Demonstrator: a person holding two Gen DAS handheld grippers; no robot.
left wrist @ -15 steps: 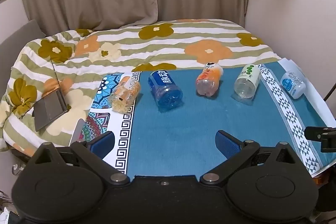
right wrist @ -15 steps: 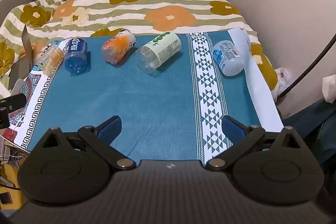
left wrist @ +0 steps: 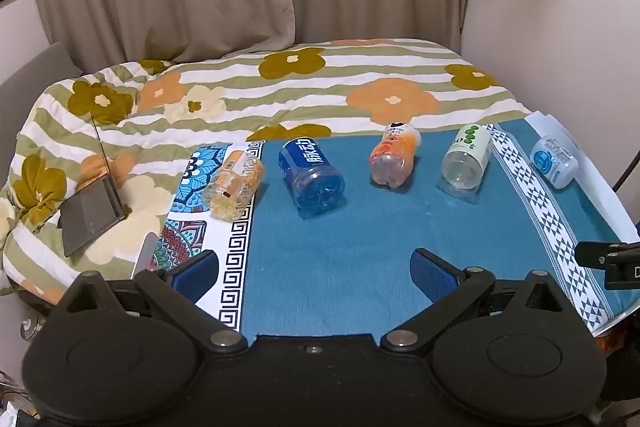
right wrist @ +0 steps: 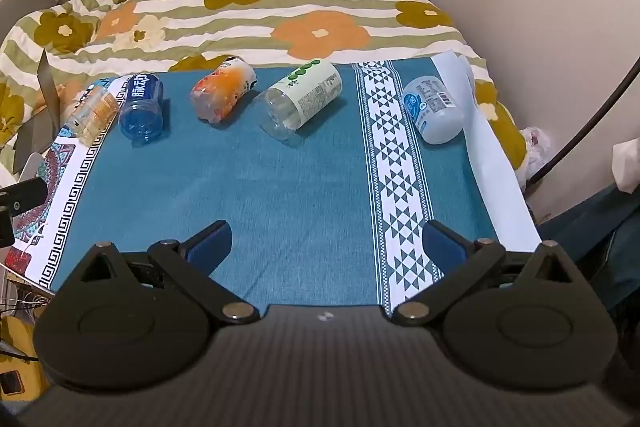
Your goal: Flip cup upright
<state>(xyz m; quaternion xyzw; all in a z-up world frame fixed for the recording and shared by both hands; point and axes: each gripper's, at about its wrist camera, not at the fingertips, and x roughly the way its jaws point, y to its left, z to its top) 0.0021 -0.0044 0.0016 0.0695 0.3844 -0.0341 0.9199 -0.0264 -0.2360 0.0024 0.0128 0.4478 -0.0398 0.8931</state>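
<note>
Right wrist: five cups point(right wrist: 298, 101) lie sideways, seemingly.

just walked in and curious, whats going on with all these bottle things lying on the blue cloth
A person holds a two-finger gripper in each hand, and both the left gripper and right gripper hover open over the blue cloth, holding nothing. Five cut-bottle cups lie on their sides in a row at the far edge: yellow cup, blue cup, orange cup, green-label cup, pale blue cup. None is upright yet.
</note>
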